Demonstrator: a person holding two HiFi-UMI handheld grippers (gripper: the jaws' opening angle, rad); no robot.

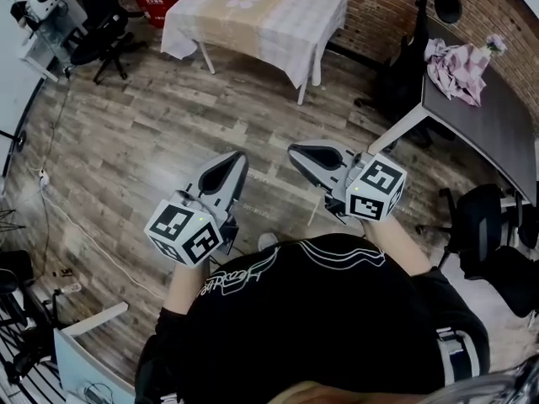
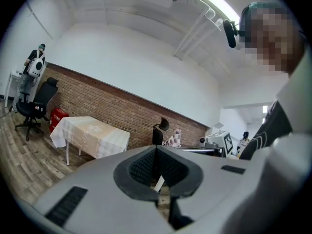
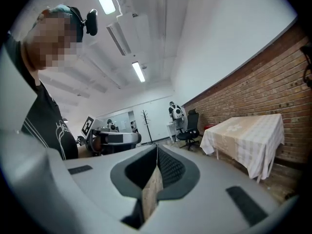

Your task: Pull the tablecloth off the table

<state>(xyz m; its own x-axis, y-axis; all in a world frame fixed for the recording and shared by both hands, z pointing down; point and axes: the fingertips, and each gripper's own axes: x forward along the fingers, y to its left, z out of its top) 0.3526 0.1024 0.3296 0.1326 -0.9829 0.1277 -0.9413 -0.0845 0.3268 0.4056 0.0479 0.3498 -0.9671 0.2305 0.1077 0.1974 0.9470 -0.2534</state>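
Head view: the tablecloth (image 1: 253,11) lies spread over the desk (image 1: 305,81) at the far side of the wooden floor (image 1: 168,133), its edges hanging down all round. The left tongs (image 1: 238,155) and right tongs (image 1: 295,150) sit side by side in front of the person, well apart from the cloth, both closed on nothing. A second desk (image 1: 505,133) to the right carries a pink cloth (image 1: 455,70); heading there would be the wrong target. An office chair (image 1: 105,36) stands near the covered desk's left corner and could crowd the approach.

Left gripper view: the jaws meet, with nothing between them. The tablecloth (image 2: 92,135) is far off to the left. If the tongs arrive closed like this, they would likely just nudge the hem instead of pinching it.

Right gripper view: the jaws are likewise pressed together and empty, with the tablecloth (image 3: 248,135) off to the right. A thin pinch could slip, and a one-sided pull might snag the cloth on a corner or drag the desk along.
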